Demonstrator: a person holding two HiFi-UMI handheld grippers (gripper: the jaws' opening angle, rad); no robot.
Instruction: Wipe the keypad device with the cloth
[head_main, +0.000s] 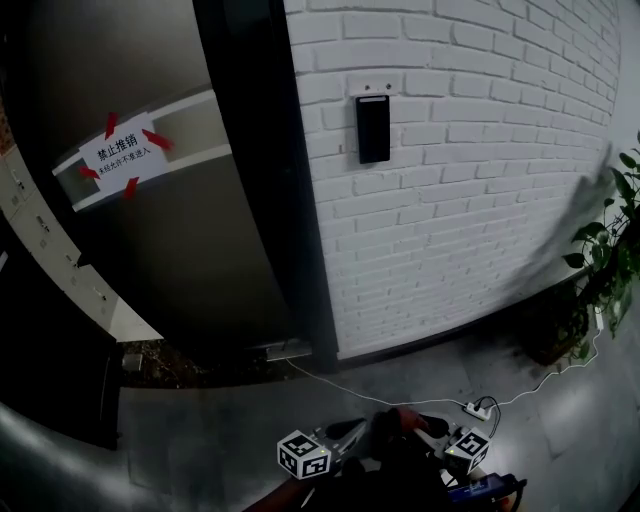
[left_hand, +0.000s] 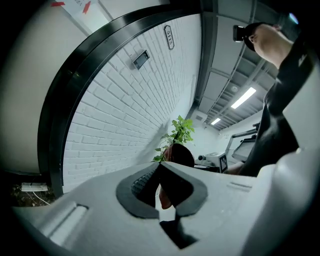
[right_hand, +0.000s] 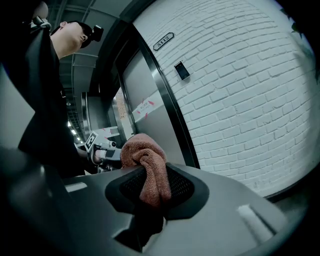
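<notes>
While in right gripper (right_hand: 151, 176), nubby pink cloth (right_hand: 141, 149)

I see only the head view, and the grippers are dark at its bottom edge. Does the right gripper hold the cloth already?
Observer: Yes. The right gripper view shows the right gripper shut on a pinkish cloth, which bunches up above its jaws.
Operator: And the left gripper, does it carry anything?
Observer: No. The left gripper has its jaws together and grips nothing.
</notes>
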